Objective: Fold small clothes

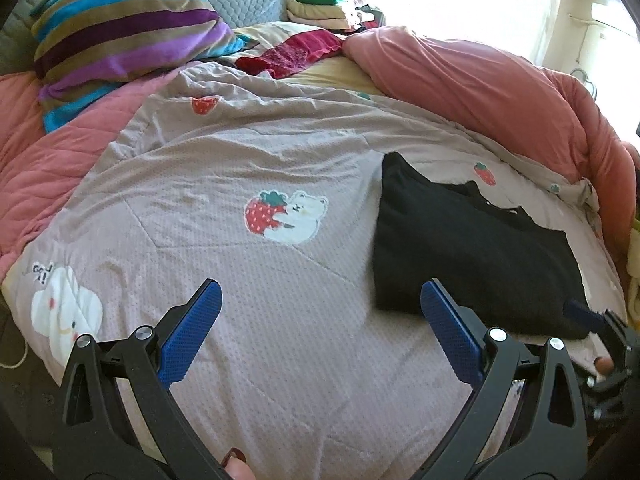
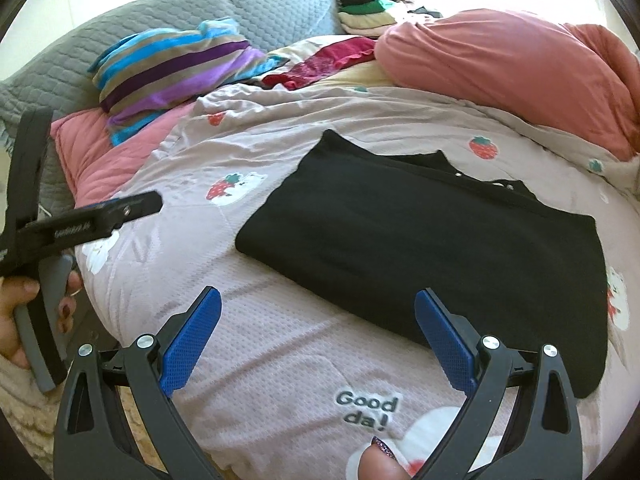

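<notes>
Right gripper (image 2: pixel 318 344) blue-padded fingers spread, empty; left gripper (image 1: pixel 320 336) likewise. "Good da!" (image 2: pixel 366 410) printed on mauve strawberry-bear quilt (image 2: pixel 280 360). Folded black knit garment (image 2: pixel 420 248) flat on quilt, long axis near-right to far-left. Striped velvet pillow (image 2: pixel 172 68) beyond.

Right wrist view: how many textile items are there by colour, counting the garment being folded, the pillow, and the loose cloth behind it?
Black garment: 1
Striped pillow: 1
Red cloth: 1
Total: 3

Black garment (image 2: pixel 420 248) — folded into a flat rectangle, collar edge showing — on the quilt.
</notes>
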`<state>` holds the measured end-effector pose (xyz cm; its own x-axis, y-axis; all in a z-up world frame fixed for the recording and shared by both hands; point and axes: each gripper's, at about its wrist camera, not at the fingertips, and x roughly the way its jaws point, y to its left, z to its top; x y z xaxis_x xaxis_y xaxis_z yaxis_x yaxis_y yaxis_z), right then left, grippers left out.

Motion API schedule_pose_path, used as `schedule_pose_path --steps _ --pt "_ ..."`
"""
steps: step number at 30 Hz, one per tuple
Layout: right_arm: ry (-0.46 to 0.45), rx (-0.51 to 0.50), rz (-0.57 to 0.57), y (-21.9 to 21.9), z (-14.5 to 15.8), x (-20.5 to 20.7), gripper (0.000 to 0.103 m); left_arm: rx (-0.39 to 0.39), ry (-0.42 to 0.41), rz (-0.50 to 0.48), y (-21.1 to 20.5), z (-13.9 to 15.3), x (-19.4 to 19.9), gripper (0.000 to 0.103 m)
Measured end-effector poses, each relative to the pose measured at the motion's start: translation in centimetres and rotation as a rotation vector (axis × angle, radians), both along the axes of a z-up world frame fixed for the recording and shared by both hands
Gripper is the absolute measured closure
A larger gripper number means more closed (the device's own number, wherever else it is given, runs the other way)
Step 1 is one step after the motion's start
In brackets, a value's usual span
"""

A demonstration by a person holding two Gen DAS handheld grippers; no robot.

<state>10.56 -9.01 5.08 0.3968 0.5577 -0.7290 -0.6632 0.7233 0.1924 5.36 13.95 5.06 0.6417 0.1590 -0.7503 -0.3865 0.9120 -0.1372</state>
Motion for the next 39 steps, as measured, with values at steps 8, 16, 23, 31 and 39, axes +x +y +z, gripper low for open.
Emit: schedule_pose_path --steps 8,16,23,31,39 --pt "-0.011 -0.018 0.043 1.8 -0.5 0.3 0.006 0.020 0.008 -0.004 1.0 0.6 2.6 0.010" --pt "-0.033 -0.055 0.069 2.9 -1.2 0.9 0.006 0.032 0.034 -0.019 1.5 0.4 5.1 0.010" --pt "-0.033 -0.097 0.082 3.9 -2.4 1.6 0.006 0.031 0.060 -0.039 1.5 -0.5 7.1 0.010" --pt "-0.053 -0.173 0.095 5.6 -4.3 2.1 0.006 0.043 0.098 -0.069 1.7 -1.6 9.5 0.010" --pt "-0.096 -0.277 0.123 8.6 -6.6 1.9 0.006 -0.004 0.140 -0.088 2.6 -3.5 11.9 0.010"
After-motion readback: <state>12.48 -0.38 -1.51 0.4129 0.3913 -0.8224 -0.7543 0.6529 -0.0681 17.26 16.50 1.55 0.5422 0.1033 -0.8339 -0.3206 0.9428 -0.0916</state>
